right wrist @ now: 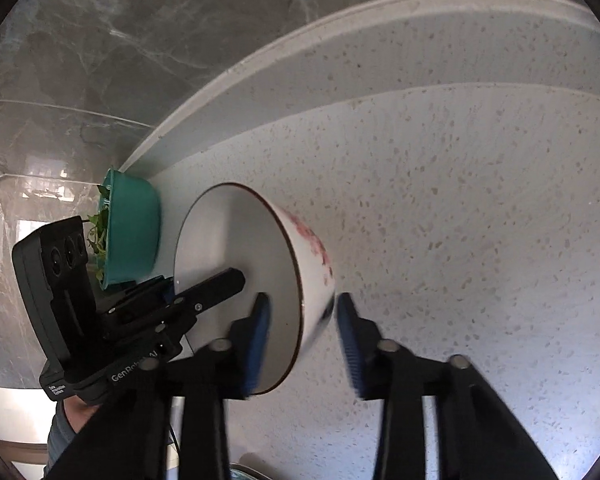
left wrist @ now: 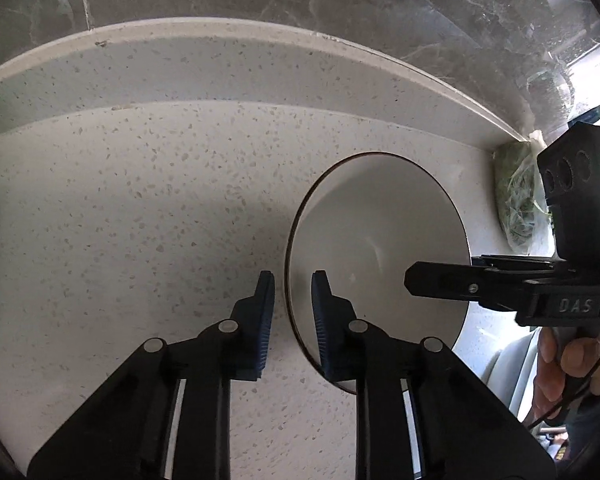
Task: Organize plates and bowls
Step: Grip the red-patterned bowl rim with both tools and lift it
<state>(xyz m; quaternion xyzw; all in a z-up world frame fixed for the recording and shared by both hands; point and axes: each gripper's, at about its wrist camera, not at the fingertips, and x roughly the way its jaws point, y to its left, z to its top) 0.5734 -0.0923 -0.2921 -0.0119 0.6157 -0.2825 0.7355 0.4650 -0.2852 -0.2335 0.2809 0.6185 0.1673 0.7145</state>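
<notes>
Nearest me, my left gripper (left wrist: 293, 300) straddles the near rim of the white bowl (left wrist: 380, 248), one pad outside on the counter side, one inside; I judge it clenched on that rim, though a sliver of gap shows beside the outer pad; my right gripper (right wrist: 302, 324) brackets the opposite rim, inner pad against the wall, outer pad (right wrist: 350, 344) standing just clear of the red-patterned side, so I count that one not gripping yet. The bowl sits on the speckled counter (left wrist: 140, 200), between both tools; beyond it, near the back ledge, a teal basin (right wrist: 134, 232) of greens stands just beside the bowl, and a bag of greens (left wrist: 518, 200) lies in the corner.

My worry: two thin rim pinches on glazed ceramic; if I lift before the right side bites, the bowl could pivot and slip; pulling unevenly could swing it into the teal basin.
</notes>
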